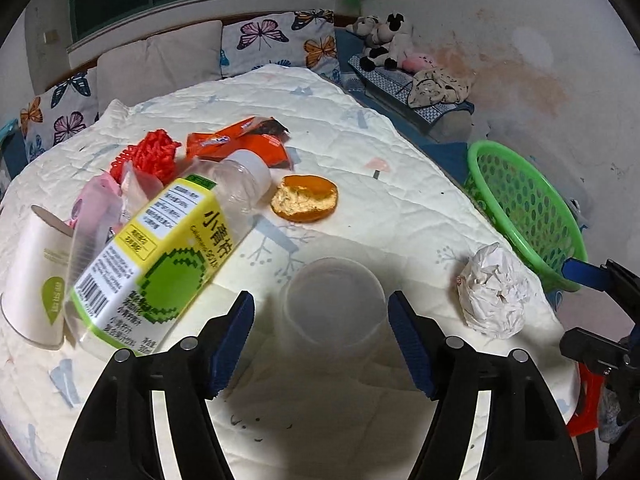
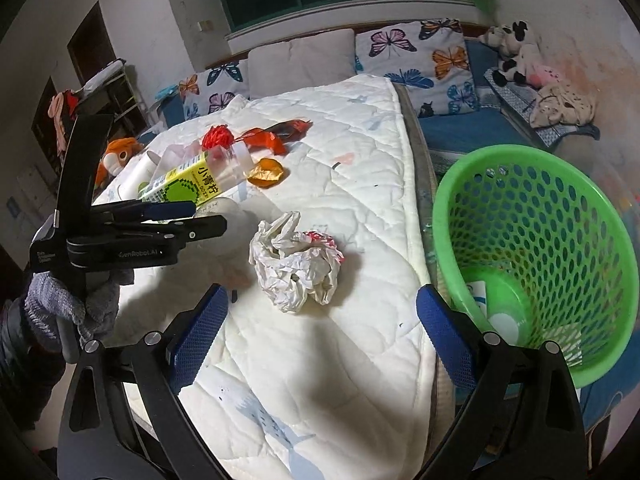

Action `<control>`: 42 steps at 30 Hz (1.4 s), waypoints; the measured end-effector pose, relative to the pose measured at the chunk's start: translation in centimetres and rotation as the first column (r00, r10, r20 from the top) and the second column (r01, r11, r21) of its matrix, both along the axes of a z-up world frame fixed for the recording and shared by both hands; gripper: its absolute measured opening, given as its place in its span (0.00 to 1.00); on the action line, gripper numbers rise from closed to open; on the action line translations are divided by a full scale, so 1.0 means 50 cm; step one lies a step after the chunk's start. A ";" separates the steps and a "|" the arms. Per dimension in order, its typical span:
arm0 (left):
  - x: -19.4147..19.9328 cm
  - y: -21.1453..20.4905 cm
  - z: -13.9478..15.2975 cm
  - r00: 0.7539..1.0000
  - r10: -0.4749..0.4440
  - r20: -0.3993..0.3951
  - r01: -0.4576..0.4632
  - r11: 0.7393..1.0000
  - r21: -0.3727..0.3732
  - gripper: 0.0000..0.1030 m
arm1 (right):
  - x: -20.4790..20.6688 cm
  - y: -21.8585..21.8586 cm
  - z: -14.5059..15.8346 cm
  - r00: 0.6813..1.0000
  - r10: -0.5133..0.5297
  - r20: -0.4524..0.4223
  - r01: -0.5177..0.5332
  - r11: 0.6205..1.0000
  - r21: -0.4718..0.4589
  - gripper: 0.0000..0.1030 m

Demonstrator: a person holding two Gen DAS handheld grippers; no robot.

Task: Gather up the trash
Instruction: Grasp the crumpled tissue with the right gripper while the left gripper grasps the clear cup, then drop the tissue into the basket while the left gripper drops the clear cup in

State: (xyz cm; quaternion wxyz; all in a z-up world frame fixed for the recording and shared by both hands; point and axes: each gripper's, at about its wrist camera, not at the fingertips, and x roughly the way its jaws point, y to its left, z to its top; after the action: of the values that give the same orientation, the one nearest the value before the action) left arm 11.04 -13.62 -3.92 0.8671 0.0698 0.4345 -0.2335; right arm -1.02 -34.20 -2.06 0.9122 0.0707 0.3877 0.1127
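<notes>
A clear plastic cup (image 1: 334,304) stands on the white quilt (image 1: 360,152) between the fingers of my left gripper (image 1: 320,298), which is open; the pads stand just off its sides. A crumpled white paper ball (image 2: 296,264) lies just ahead of my open right gripper (image 2: 322,292), nothing between its pads. The same paper ball (image 1: 494,292) sits near the bed's right edge. Left of the cup lie a bottle with a yellow-green label (image 1: 160,260), a white paper cup (image 1: 36,272), an orange peel (image 1: 304,198), an orange wrapper (image 1: 240,144) and red netting (image 1: 154,152).
A green mesh basket (image 2: 560,208) stands off the bed's right edge with some white items inside. Butterfly pillows (image 1: 276,40) and plush toys (image 1: 384,40) line the far side. A hand in a grey glove (image 2: 60,304) holds the left gripper (image 2: 200,216).
</notes>
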 end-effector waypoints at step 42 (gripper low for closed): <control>-0.020 0.013 0.075 0.996 -0.013 0.083 0.020 0.996 -0.087 0.54 | 0.055 0.023 -0.042 0.999 -0.009 -0.042 0.011 0.999 0.031 0.56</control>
State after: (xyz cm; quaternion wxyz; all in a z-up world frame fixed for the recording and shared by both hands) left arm 10.05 -12.98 -0.17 0.8844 0.0446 0.3873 -0.2566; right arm 1.73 -33.05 -4.14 0.9033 0.0893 0.4043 0.1127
